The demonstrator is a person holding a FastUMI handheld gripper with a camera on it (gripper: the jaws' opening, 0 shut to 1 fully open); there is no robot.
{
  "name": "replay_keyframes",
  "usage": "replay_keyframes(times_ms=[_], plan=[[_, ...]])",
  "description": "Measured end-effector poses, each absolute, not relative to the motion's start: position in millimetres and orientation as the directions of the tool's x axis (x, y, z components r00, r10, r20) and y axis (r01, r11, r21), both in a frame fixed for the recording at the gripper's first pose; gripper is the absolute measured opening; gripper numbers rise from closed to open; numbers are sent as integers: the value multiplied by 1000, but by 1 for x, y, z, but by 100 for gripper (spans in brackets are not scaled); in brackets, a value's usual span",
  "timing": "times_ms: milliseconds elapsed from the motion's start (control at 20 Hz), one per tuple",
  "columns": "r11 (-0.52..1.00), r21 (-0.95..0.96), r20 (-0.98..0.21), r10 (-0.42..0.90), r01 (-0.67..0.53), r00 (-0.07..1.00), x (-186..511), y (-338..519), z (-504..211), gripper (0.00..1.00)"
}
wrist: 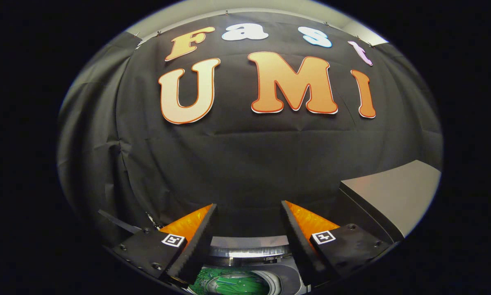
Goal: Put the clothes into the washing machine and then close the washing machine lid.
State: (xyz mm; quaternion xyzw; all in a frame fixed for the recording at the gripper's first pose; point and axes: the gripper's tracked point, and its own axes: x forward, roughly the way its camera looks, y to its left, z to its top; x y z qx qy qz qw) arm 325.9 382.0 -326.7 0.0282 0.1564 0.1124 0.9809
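Observation:
My gripper (248, 205) is open, its two fingers spread wide with nothing between them. Below and between the fingers I see the top of the washing machine (249, 246), with its round drum opening. Green cloth (233, 282) lies inside the drum. To the right of the fingers a grey flat panel (393, 194) rises at an angle; it looks like the machine's raised lid. The fingers point at the booth wall above the machine.
Black booth cloth (245, 155) hangs straight ahead and wraps round the left side. A thin dark bar (116, 221) sticks out beside the left finger.

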Motion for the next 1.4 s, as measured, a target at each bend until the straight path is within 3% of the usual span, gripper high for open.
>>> replay_keyframes(times_ms=[500, 650, 850, 1400], plan=[[974, 87, -341, 228, -211, 912, 261, 371, -360, 97], [972, 111, -459, 234, -206, 857, 231, 371, -417, 97], [971, 73, -507, 231, -226, 830, 212, 377, -449, 97], [971, 80, -364, 238, -224, 901, 208, 384, -329, 97]])
